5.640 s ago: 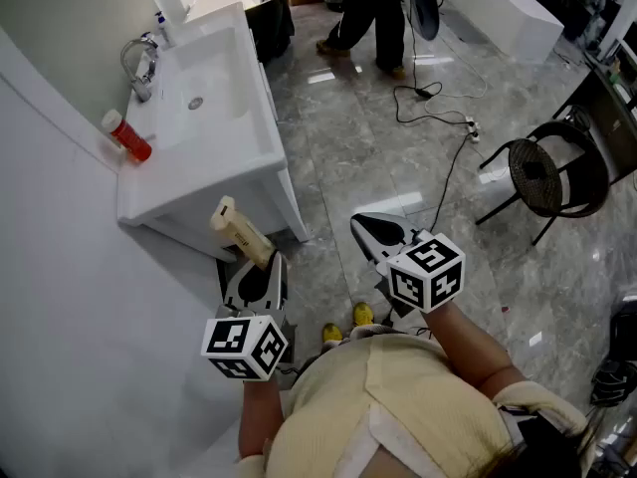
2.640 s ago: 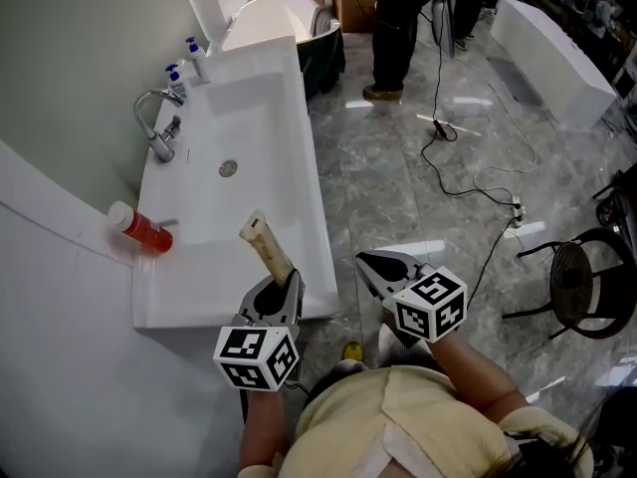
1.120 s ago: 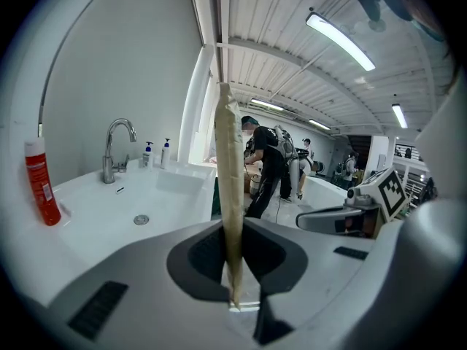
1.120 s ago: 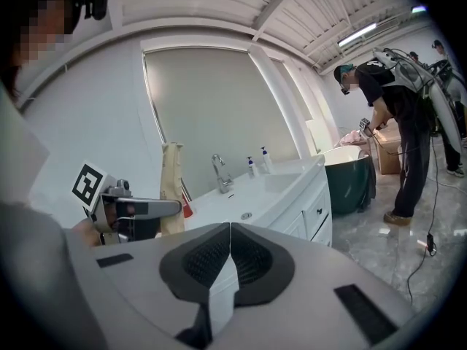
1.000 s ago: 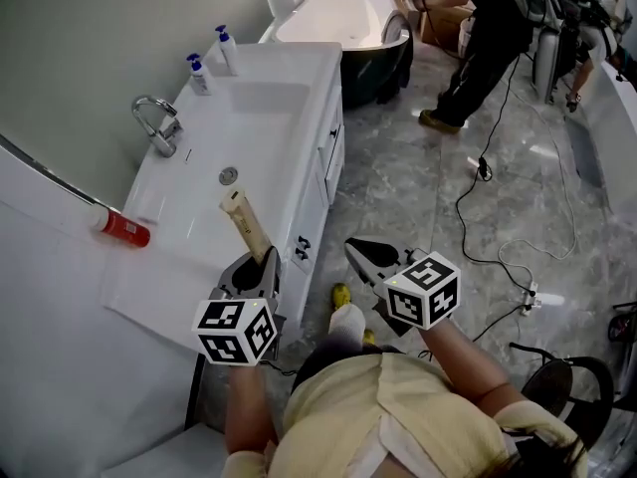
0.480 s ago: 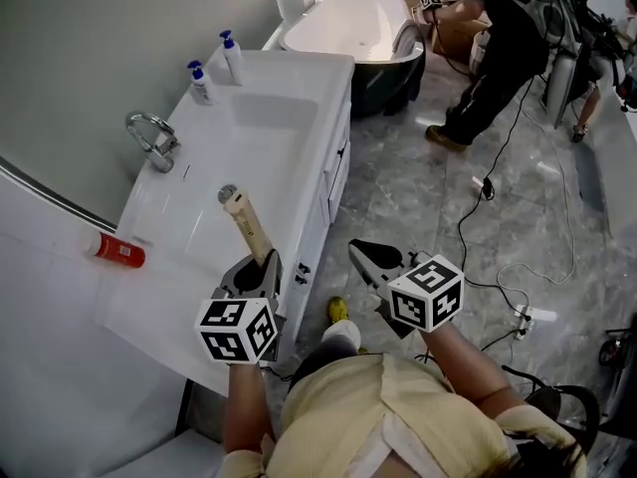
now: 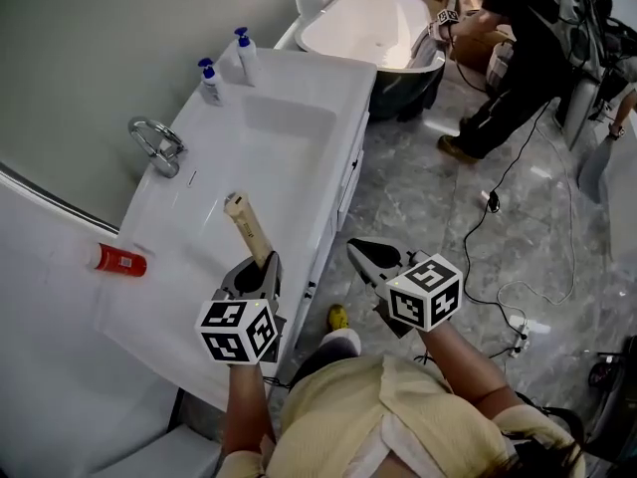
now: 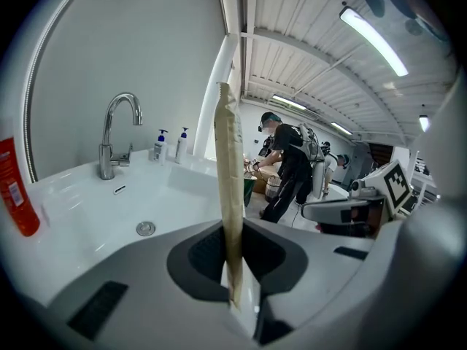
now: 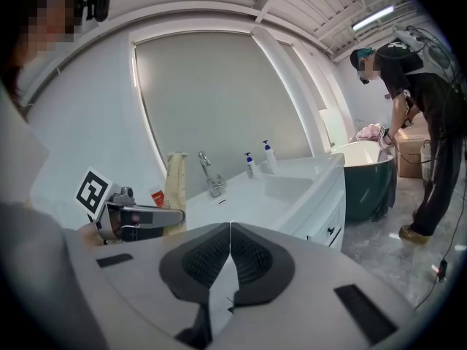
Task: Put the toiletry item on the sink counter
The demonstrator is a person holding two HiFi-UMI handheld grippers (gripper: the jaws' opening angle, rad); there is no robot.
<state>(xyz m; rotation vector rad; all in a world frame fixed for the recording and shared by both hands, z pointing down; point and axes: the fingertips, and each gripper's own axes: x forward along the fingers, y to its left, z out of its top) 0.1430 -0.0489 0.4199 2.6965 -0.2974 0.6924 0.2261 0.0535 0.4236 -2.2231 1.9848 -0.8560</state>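
My left gripper [image 7: 255, 272] is shut on the flat end of a beige toiletry tube [image 7: 248, 229]. The tube sticks up and forward over the near part of the white sink counter [image 7: 169, 297]. In the left gripper view the tube [image 8: 230, 195] stands upright between the jaws, its crimped end pinched between them. My right gripper [image 7: 370, 259] is shut and holds nothing; it hangs over the floor to the right of the counter. In the right gripper view its jaws [image 9: 229, 265] meet, and the tube [image 9: 174, 188] shows at the left.
A chrome tap [image 7: 157, 143] stands at the basin's left. Two pump bottles [image 7: 223, 68] stand at the counter's far end. A red tube [image 7: 117, 260] lies on the ledge at left. A bathtub [image 7: 371, 23], a bending person [image 7: 523, 43] and floor cables [image 7: 518, 237] lie beyond.
The view has swung so the counter lies more under my left gripper, and the tube's tip now sits nearer over the basin. Both grippers stay shut.
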